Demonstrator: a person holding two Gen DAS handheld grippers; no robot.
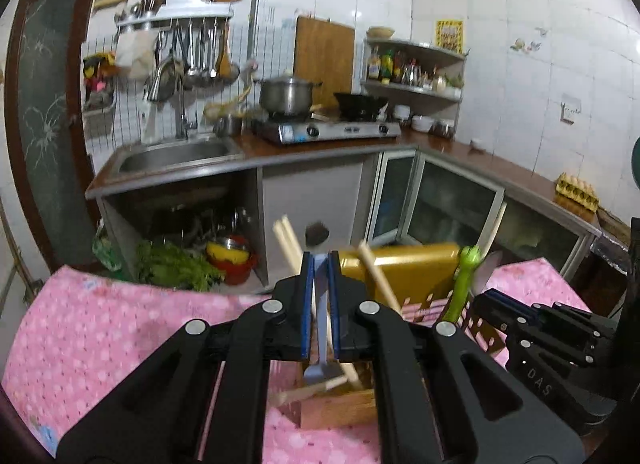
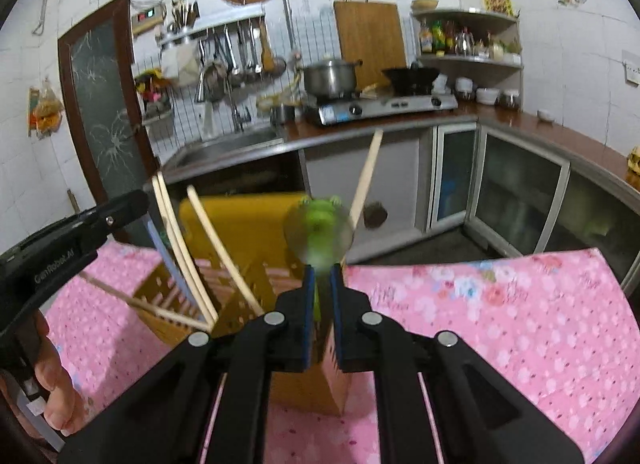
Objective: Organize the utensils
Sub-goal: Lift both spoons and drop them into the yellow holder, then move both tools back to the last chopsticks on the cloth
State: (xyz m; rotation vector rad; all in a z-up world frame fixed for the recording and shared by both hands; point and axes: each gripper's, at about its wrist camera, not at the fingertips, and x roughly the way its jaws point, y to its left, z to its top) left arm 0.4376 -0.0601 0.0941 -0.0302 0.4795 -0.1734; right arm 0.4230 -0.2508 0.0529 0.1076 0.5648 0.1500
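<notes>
Slotted wooden utensil holder (image 1: 340, 404) (image 2: 304, 392) stands on the pink floral tablecloth (image 1: 100, 328) (image 2: 500, 328), with a yellow board-like panel (image 1: 400, 264) (image 2: 248, 224) right behind it. Inside the holder: several pale wooden chopsticks (image 1: 376, 276) (image 2: 224, 248), leaning at different angles, some resting across the front compartment. Exactly which slot each stick sits in is hard to tell, motion blur.

Left gripper (image 1: 320, 264) (image 2: 132, 204): black frame, blue pads, jaws nearly together, clamped on a pale blue flat plastic handle (image 1: 319, 324) (image 2: 164, 252) whose lower end reaches down into the holder's front compartment among the chopsticks. A bare hand (image 2: 56, 384) grips the left tool's handle, seen in the right wrist view.

Right gripper (image 2: 323, 276) (image 1: 492, 300): same build, jaws narrow, pinching the green plastic frog-topped utensil handle (image 2: 318, 220) (image 1: 464, 280); it stands upright above the holder's right end, top blurred. A rounded metallic bowl shape shows behind the frog head, too smeared to confirm.

Background: tiled kitchen, steel sink (image 1: 176, 156) (image 2: 228, 148), steel pot (image 1: 286, 94) (image 2: 330, 76) and black wok (image 1: 360, 102) (image 2: 410, 78) on a gas stove (image 1: 332, 130) (image 2: 384, 106).
</notes>
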